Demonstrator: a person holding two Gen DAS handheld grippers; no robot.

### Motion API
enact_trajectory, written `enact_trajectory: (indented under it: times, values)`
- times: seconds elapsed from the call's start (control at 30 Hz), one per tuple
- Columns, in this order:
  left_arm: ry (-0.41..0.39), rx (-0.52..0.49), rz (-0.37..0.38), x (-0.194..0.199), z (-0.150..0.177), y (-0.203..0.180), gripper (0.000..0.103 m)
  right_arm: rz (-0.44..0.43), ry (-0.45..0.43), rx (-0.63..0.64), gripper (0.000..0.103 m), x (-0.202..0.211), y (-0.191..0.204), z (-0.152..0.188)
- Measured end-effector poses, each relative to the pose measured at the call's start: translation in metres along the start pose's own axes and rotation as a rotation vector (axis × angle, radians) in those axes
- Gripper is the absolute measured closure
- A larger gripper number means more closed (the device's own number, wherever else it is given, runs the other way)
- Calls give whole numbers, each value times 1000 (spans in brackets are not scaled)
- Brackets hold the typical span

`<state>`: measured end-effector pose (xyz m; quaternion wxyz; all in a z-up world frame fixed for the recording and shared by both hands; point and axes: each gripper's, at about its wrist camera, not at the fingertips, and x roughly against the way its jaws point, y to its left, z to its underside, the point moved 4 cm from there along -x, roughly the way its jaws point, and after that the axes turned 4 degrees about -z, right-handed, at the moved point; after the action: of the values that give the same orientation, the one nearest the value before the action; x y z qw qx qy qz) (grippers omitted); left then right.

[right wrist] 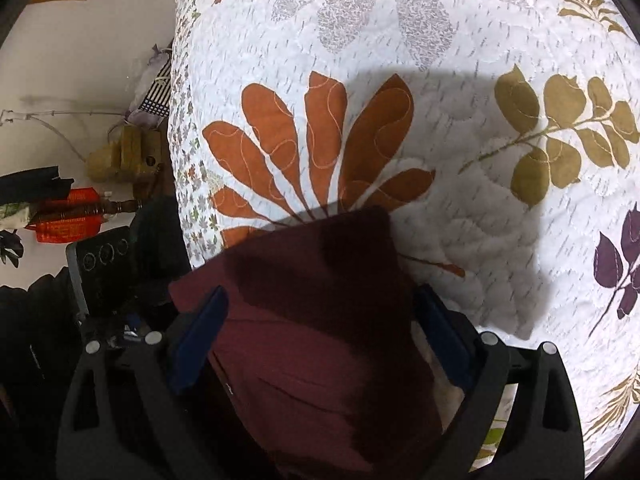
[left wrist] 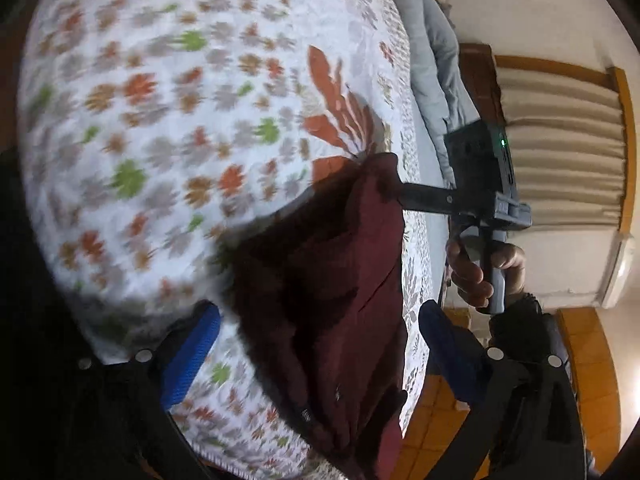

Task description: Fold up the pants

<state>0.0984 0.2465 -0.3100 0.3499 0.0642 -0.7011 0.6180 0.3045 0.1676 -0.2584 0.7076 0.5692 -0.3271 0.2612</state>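
Note:
The maroon pants (left wrist: 332, 292) lie bunched on the floral quilt (left wrist: 160, 120) near the bed's edge. My left gripper (left wrist: 320, 344) is open, its blue pads (left wrist: 188, 356) on either side of the cloth. In the left wrist view the right gripper (left wrist: 400, 196) reaches the far end of the pants; its fingertips are hidden in the cloth. In the right wrist view the pants (right wrist: 320, 320) fill the gap between the wide-apart blue pads (right wrist: 198, 340) of my right gripper (right wrist: 320, 332). Whether it grips cloth is unclear.
The quilt (right wrist: 440, 120) covers the bed. A grey blanket (left wrist: 436, 72) lies along the far edge. Orange floor tiles (left wrist: 440, 432) lie beside the bed. Cluttered items, an orange bag (right wrist: 64, 220) and a wooden piece (right wrist: 128, 156), sit off the bed.

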Motion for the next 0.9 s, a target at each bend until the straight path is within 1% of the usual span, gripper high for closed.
enact_trajectory:
  times: [0.1, 0.17, 0.2, 0.23, 0.27, 0.3, 0.33, 0.37, 0.4, 0.43, 0.5, 0.57, 0.73, 0.8, 0.9]
  values:
    - [20, 23, 30, -10, -4, 0, 4, -4, 2, 2, 8, -3, 1, -2]
    - [23, 28, 34, -11, -5, -1, 4, -9, 11, 3, 8, -1, 0, -1]
    - [28, 21, 38, -10, -3, -2, 10, -11, 13, 1, 9, -2, -1, -2]
    - [28, 18, 28, -8, -2, -1, 13, -15, 17, -2, 10, -2, -2, -2]
    - [28, 20, 17, -7, -1, 0, 23, -17, 20, -1, 20, -2, -1, -3]
    - [31, 28, 5, -6, -1, 3, 34, -11, 20, 5, 36, -1, -1, -4]
    - [35, 34, 1, -4, -1, 5, 39, -1, 18, 6, 41, 1, -1, -4]
    - [39, 37, 4, -3, 0, 8, 50, 4, 16, -1, 53, 4, -3, -3]
    - [43, 35, 11, -1, 0, 8, 58, 4, 12, -4, 62, 7, -3, -1]
    - [47, 25, 22, 1, 1, 7, 59, 6, 5, -4, 64, 12, -2, 2]
    - [42, 6, 36, 5, 3, 3, 63, 16, -11, 6, 72, 20, 4, 7]
    - [34, -27, 54, 10, 6, -8, 65, 26, -29, 18, 74, 30, 12, 14]
    - [10, -155, 98, 29, 16, -46, 68, 80, -77, 39, 76, 56, 36, 31]
    - [2, -227, 116, 38, 24, -68, 68, 107, -108, 50, 76, 71, 49, 41]
    - [0, -289, 146, 47, 35, -92, 68, 146, -157, 58, 77, 94, 65, 61]
